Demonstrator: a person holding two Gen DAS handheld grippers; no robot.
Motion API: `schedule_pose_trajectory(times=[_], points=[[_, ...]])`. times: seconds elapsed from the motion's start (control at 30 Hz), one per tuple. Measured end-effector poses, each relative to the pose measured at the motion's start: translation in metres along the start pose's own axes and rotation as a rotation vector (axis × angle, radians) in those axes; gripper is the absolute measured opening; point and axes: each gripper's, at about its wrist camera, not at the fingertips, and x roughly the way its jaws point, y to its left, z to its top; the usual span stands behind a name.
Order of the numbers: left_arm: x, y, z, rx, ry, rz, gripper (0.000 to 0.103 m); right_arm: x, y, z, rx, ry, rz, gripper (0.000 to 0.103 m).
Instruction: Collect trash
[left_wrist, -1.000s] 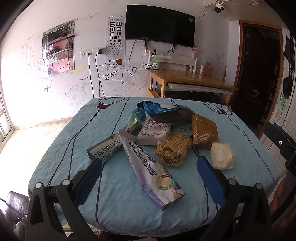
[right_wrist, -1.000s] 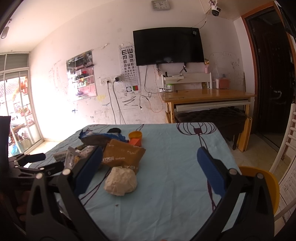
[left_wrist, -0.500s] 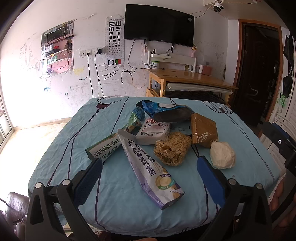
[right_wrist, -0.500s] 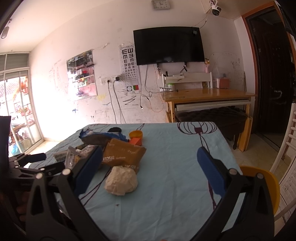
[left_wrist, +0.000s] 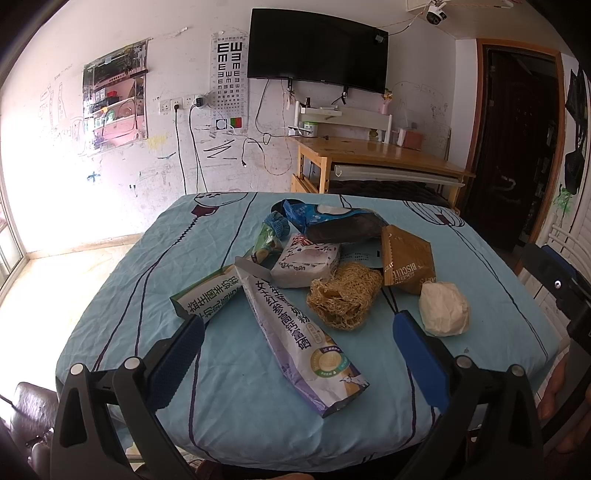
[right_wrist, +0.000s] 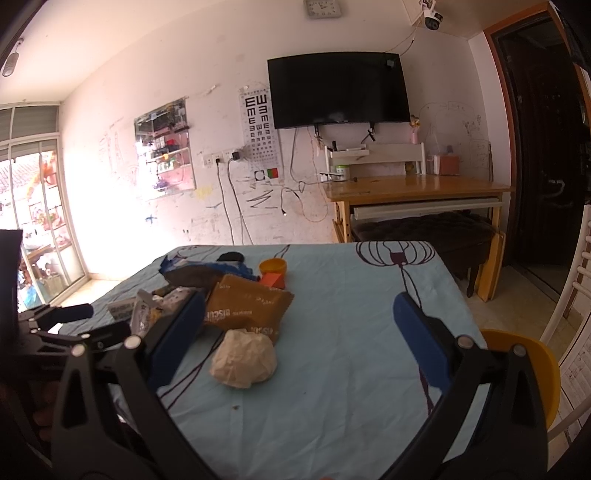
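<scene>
Left gripper (left_wrist: 295, 343): jaws spread wide, nothing between the blue pads (left_wrist: 177, 360) — it hovers over the near edge of the table, clear of every item.
Right gripper (right_wrist: 295, 332): wide open too and holding nothing; it hangs above the table's right side, and its left pad (right_wrist: 173, 338) overlaps the pile in view, though contact cannot be told.
Purple bag (left_wrist: 299, 341): the long one, lying flat between the left gripper's pads and pointing toward the camera, closest of all the trash.
Green carton (left_wrist: 207, 297): just left of the purple bag, its end tucked under the bag's top corner.
Mesh scrubber (left_wrist: 345, 299): a straw-coloured net wad just right of the purple bag, touching the white packet behind it.
White packet (left_wrist: 304, 264): in the middle of the pile, behind the scrubber.
Paper ball (left_wrist: 445, 308): crumpled and white, at the right end of the pile, just beside the biscuit bag; in the right view it sits between the pads, nearer the left one.
Biscuit bag (left_wrist: 406, 260): brown, leaning against the dark bag behind it.
Blue bag (left_wrist: 332, 223): dark and blue, at the back of the pile.
Orange cup (right_wrist: 272, 266): behind the pile in the right view, an orange block (right_wrist: 274, 280) right in front of it.
Tablecloth (left_wrist: 236, 398): light blue with dark line drawings — all the trash lies on it.
Yellow chair (right_wrist: 532, 373): at the table's right edge.
</scene>
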Motion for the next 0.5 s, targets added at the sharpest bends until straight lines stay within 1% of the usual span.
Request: schedule_pose_trajectory(times=[0.5], points=[[0.0001, -0.0001, -0.0007, 0.0, 0.001, -0.001, 0.097, 0.0032, 0.0054, -0.0061, -0.001, 0.006, 0.006, 0.098]])
